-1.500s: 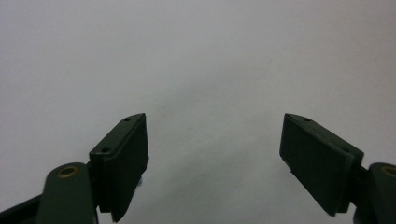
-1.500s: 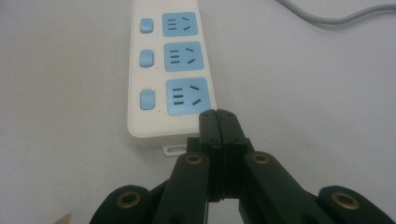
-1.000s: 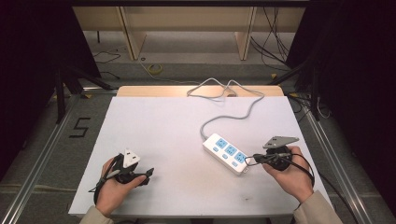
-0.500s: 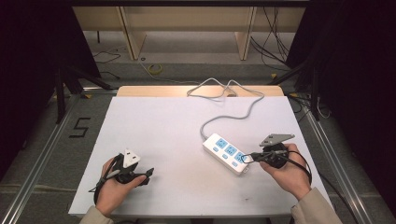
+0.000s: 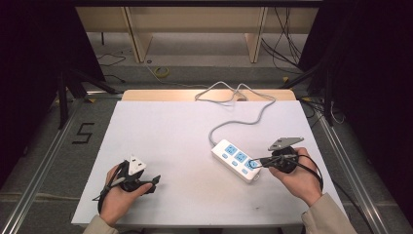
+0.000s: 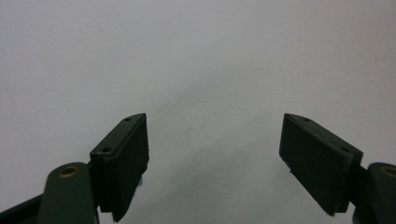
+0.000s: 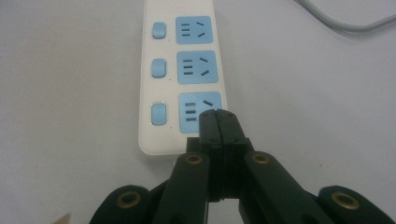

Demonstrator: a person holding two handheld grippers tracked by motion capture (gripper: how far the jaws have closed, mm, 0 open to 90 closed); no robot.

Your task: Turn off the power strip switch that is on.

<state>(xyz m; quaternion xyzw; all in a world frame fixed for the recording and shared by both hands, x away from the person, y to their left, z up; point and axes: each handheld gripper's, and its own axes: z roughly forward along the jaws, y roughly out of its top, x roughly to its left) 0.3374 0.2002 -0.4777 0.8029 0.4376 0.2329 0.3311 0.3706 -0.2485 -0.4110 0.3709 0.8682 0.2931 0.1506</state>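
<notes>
Left hand-held gripper [image 5: 155, 181], low over the bare white worktop [image 5: 185, 136] near its front-left corner: jaws spread wide, holding nothing. White power strip [image 5: 236, 160] with three blue sockets, right of centre, grey cable [image 5: 243, 117] trailing rearward. Right hand-held gripper [image 7: 217, 116]: jaws pressed together, empty, tips over the nearest socket [image 7: 200, 112]; contact cannot be told.

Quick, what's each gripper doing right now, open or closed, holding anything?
Left gripper: open, holding nothing, over the bare table.
Right gripper: closed, empty, tips over the power strip at its nearest socket.
</notes>
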